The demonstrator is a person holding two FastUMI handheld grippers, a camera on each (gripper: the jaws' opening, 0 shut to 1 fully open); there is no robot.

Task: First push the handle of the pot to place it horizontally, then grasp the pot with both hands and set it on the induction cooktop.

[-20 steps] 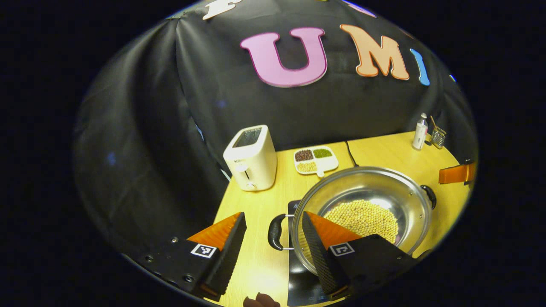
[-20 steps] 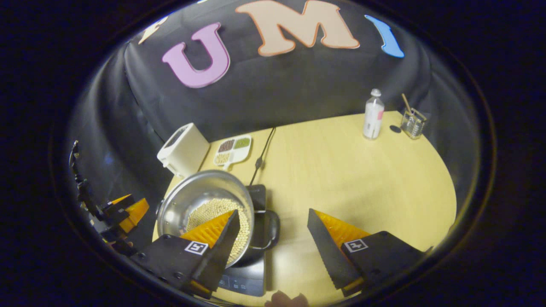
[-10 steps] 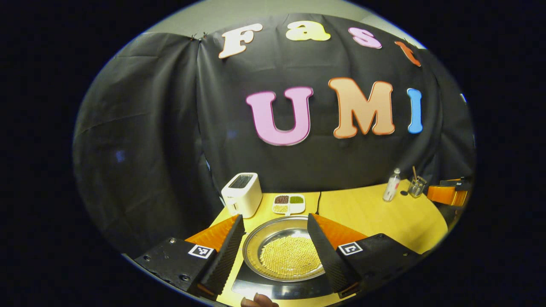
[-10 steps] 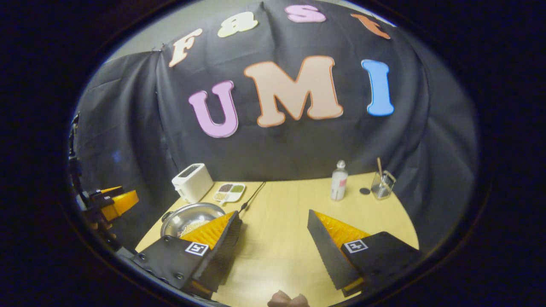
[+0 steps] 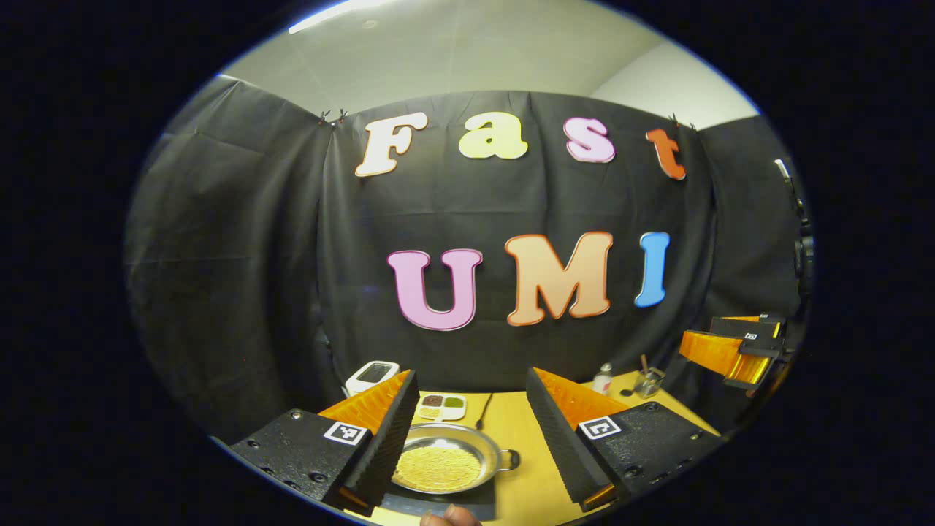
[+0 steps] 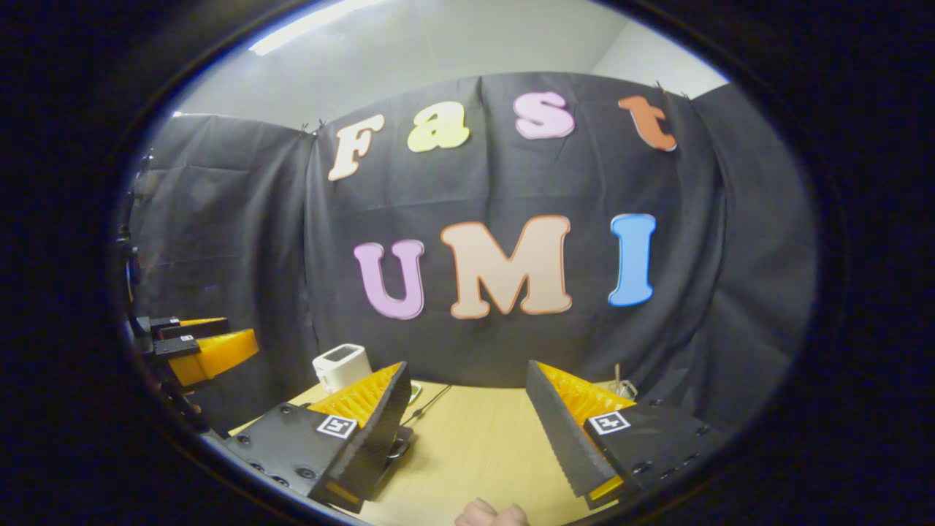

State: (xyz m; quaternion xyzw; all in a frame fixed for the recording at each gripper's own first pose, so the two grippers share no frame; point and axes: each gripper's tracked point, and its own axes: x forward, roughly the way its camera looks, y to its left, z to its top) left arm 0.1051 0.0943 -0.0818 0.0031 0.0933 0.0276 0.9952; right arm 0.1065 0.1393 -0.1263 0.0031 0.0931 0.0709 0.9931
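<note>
In the left gripper view a steel pot [image 5: 445, 467] with yellow beans inside sits on the black induction cooktop [image 5: 467, 505], far below. One dark side handle [image 5: 510, 459] points right. My left gripper [image 5: 471, 375] is open, high above and well back from the pot, with nothing between its fingers. My right gripper [image 6: 467, 365] is also open and empty, raised over the yellow table [image 6: 475, 453]. Each gripper shows at the edge of the other's view: the right one [image 5: 730, 349] at far right, the left one [image 6: 208, 349] at far left. The right gripper's own left finger hides most of the pot.
A white toaster [image 5: 372, 373] and a divided dish of beans [image 5: 440, 406] stand behind the pot. A black cable [image 5: 483, 413] runs toward the wall. A small bottle [image 5: 603, 379] and a glass holder [image 5: 647, 380] sit at the back right. A hand [image 6: 489, 515] shows at the bottom edge.
Both grippers have lifted up and drawn back from the pot, staying open. The pot rests unmoved on the cooktop and now looks small and far below.
</note>
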